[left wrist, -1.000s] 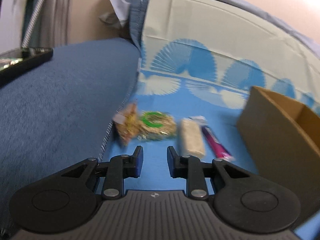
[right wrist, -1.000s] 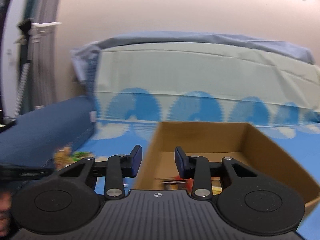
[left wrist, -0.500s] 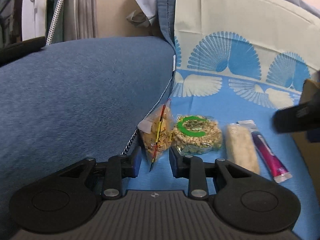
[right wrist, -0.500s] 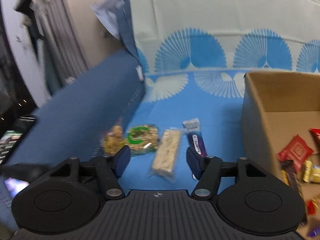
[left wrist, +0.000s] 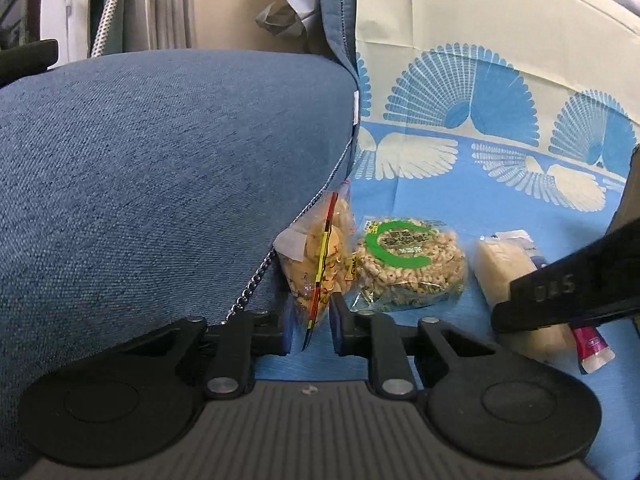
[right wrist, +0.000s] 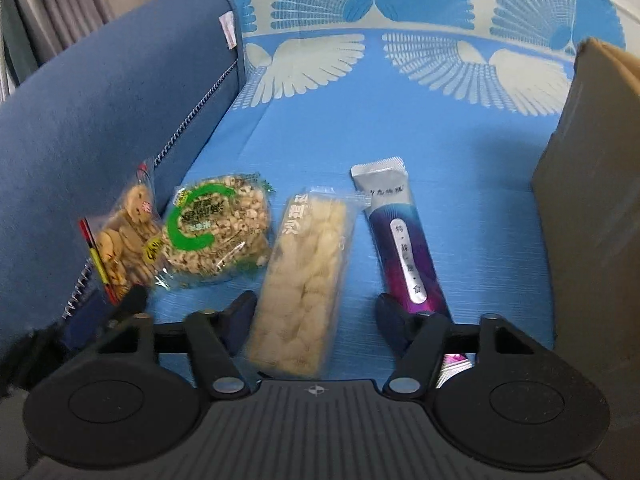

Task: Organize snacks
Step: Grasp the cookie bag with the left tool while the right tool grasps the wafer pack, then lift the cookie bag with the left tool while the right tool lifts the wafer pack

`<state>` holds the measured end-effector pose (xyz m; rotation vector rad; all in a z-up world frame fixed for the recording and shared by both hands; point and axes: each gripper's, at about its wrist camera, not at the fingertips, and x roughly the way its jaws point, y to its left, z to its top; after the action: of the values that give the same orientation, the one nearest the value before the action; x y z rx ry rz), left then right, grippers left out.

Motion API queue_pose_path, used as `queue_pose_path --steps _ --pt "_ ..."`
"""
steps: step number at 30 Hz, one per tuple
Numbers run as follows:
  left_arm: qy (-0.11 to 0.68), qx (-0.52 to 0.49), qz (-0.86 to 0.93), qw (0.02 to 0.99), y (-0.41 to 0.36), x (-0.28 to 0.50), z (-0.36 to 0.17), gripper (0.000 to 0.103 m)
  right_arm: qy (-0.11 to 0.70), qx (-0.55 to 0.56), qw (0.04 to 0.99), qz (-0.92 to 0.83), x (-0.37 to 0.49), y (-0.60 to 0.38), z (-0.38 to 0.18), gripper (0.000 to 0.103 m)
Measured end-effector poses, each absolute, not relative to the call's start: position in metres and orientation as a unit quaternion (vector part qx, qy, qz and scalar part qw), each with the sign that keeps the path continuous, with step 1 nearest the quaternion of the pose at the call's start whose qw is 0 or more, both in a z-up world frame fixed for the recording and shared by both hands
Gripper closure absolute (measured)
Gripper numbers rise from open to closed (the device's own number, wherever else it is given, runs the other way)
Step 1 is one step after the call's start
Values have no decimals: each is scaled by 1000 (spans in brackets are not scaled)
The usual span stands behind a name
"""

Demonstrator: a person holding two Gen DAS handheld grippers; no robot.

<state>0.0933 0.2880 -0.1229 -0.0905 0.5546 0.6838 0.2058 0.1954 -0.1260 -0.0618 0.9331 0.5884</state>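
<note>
left claw is parted narrowly, its tips either side of the low end of a cracker bag propped against the blue cushion (grip not closed). right claw gapes wide around a pale rice bar, beside the purple stick, ring-cereal pack and cardboard box.

**My left tongs around the cracker bag**

My left gripper has its jaws parted either side of the lower tip of the cracker bag, which leans on the blue cushion. Just right lie the green-label cereal pack and the pale rice bar. My right gripper crosses over the bar and the purple stick.
</note>
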Motion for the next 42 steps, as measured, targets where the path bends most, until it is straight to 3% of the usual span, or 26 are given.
queue_pose_path --steps 9,16,20,25,26,28,29,32,35,42 --pt "258 -87 279 921 288 74 -107 92 412 -29 862 294 155 144 -76 65" --pt "280 -219 187 916 288 20 -77 93 372 -35 862 342 74 93 -37 65" --pt "304 -309 125 893 286 -17 -72 93 352 -63 860 364 36 80 -46 65" --pt "329 -326 104 880 275 -42 -66 92 369 -62 859 350 15 69 -91 65" --pt "332 -316 110 882 272 -43 -65 89 375 -67 858 343 15 70 -99 65" --pt "333 -293 127 887 267 -41 -63 73 386 -75 857 332 18 72 -111 65" --pt "338 -284 139 886 265 -38 -63 57 388 -73 858 328 21 72 -114 65" --pt "343 -272 167 883 263 -38 -66 50 394 -76 862 311 29 71 -125 65" --pt "351 -271 189 876 267 -33 -71 33 397 -74 861 310 29 69 -129 65" --pt "377 -242 214 868 263 -13 -81 17 382 -76 861 328 22 68 -125 62"
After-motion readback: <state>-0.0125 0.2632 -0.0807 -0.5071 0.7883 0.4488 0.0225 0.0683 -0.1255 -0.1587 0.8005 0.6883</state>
